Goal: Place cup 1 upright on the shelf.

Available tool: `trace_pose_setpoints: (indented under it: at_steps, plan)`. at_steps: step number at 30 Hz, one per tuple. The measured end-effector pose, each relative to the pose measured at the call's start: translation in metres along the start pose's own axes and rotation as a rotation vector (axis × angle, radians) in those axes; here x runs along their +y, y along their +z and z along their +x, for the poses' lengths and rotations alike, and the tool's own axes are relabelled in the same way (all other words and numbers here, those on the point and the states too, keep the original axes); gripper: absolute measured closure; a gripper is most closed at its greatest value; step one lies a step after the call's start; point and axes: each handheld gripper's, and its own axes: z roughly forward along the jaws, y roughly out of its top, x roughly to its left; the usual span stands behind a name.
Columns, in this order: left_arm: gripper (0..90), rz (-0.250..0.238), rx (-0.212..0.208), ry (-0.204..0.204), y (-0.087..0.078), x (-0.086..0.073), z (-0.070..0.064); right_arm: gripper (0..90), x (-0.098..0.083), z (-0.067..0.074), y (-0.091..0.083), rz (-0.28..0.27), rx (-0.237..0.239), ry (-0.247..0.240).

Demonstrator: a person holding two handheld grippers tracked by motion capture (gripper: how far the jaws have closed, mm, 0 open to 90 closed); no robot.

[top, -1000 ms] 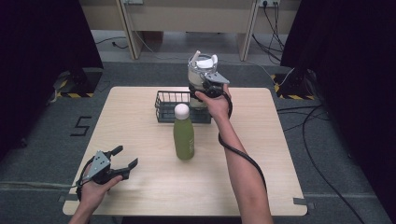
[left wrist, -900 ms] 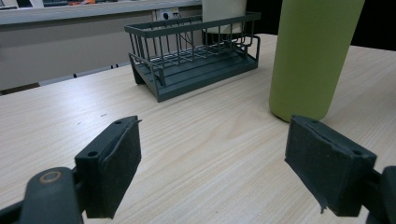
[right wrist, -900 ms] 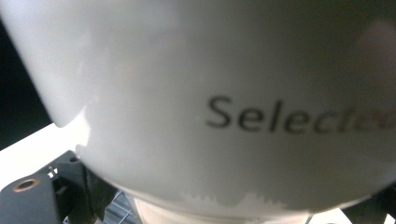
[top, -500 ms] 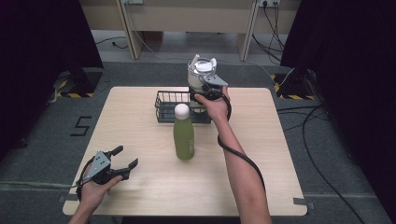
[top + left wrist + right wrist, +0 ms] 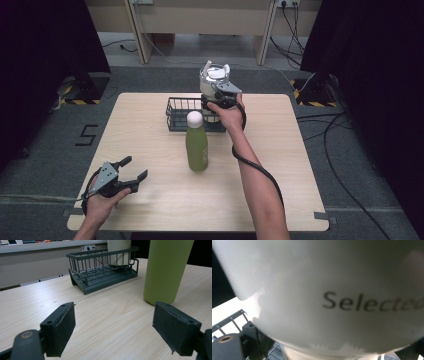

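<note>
Nothing much has moved since the earlier frames: your right gripper (image 5: pixel 216 102) still sits at the far right end of the wire basket (image 5: pixel 176 116), clamped on the white cup (image 5: pixel 215 79), and the green bottle (image 5: pixel 197 146) stands where it stood. That cup is a smooth white container w/ grey lettering, "Selecte..." readable in the right gripper view (image 5: pixel 337 290); it looks light, likely thin-walled and a bit slippery, so keep squeeze moderate and hold it low on the body, not at the rim. In the left gripper view its base (image 5: pixel 119 252) looks to be standing inside the basket. Can't tell what's in the cup. Basket looks stiff, otherwise holds nothing I can see. Bottle is closed w/ a white cap, upright just in front of the basket, not touching it. Your left gripper (image 5: pixel 131 167) rests near the front left table (image 5: pixel 280 190) corner, jaws apart, nothing between them.
</note>
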Motion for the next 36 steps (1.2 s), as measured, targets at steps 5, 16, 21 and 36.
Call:
trace_pose_setpoints:
  at_steps: [5, 16, 21, 36]
  plan:
    - [17.7, 0.000, 0.000, 0.000, -0.0002, 0.0000, 0.0001, 10.2, -0.0002, 0.0003, 0.0006, -0.001, -0.001, -0.004]
    - [17.7, 0.000, -0.001, 0.000, 0.0001, 0.0000, -0.0001, 10.2, -0.0008, 0.0021, 0.0012, -0.004, -0.004, -0.016]
    - [17.7, -0.001, -0.001, 0.001, -0.0002, 0.0001, -0.0001, 10.1, -0.0013, 0.0026, 0.0010, -0.005, -0.007, -0.016]
    - [17.7, 0.000, 0.000, 0.002, -0.0010, 0.0000, 0.0001, 9.0, -0.0046, 0.0031, 0.0016, -0.024, 0.000, -0.012]
